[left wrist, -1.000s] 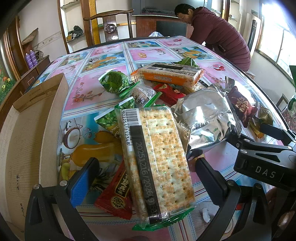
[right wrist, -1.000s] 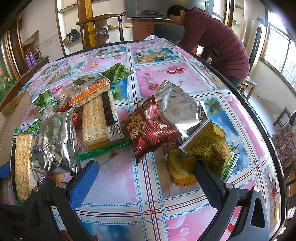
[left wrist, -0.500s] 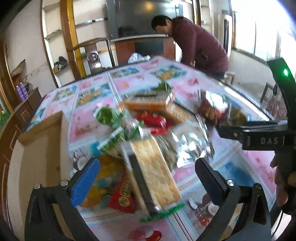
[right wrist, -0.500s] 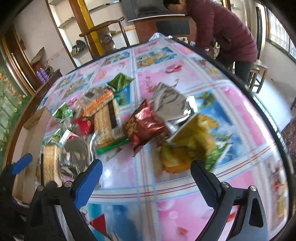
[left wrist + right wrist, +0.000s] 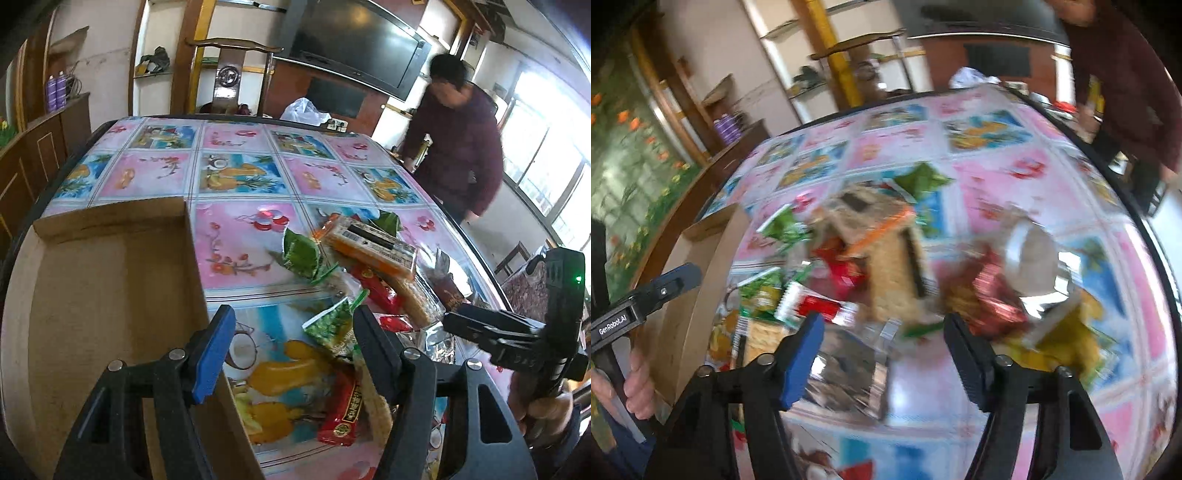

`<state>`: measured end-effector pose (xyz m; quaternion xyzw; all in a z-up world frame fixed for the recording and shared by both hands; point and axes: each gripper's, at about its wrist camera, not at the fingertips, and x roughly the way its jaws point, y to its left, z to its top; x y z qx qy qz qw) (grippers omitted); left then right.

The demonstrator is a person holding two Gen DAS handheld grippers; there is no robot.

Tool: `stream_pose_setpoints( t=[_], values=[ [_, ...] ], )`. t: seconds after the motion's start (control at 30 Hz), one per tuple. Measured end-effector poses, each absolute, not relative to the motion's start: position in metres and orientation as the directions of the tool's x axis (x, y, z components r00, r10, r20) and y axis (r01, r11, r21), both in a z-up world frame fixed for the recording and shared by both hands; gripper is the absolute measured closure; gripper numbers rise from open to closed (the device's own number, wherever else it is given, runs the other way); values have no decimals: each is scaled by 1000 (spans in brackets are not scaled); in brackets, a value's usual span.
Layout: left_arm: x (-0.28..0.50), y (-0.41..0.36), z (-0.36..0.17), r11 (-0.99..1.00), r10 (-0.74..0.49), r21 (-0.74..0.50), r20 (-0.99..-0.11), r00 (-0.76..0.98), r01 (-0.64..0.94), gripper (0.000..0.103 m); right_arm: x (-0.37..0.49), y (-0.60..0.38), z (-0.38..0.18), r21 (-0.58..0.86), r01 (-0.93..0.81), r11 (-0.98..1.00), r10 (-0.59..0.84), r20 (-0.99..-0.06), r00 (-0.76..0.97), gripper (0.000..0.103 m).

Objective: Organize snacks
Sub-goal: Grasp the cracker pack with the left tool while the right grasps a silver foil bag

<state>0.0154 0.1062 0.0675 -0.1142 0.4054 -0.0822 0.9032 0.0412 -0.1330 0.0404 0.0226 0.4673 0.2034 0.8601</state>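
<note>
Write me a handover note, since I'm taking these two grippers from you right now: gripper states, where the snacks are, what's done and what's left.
Left gripper: jaws closing, nothing between them, above the near edge of the snack pile beside the box.
Right gripper: jaws closing, empty, over the crumpled silver foil bag.
Snacks: all loose on the flowered tablecloth, including the orange-edged cracker pack, green pea packets and red wrapped bar.
Brown cardboard box: what shows of its inside holds nothing.
Done: nothing sorted yet, as far as shown.
Left: move every snack into the box, probably.
</note>
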Motion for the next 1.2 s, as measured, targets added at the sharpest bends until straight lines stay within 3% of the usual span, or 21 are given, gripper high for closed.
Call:
stream_pose_setpoints(
  t=[0.37,0.53,0.77,0.97,1.1,1.2],
  values=[
    [14,105,65,957,-263,-283,-727,634,72,35,-13,-116,32,157,-491,857,346,-881,324,33],
    [13,99,65,955,-275,-281,-731,625,91,33,-26,-111,57,99,-566,819,367,-848,382,33],
    [13,101,64,956,-271,-280,-733,624,86,33,37,-83,29,196,-574,795,431,-848,308,33],
    [11,102,67,951,-288,-291,-727,623,100,32,16,-100,19,266,-580,770,453,-868,204,33],
    [8,98,69,953,-291,-280,-724,626,119,27,-21,-101,23,207,-659,723,416,-892,175,28],
    [9,94,68,953,-292,-274,-729,619,128,26,-43,-96,25,186,-732,656,413,-900,141,19]
  ],
)
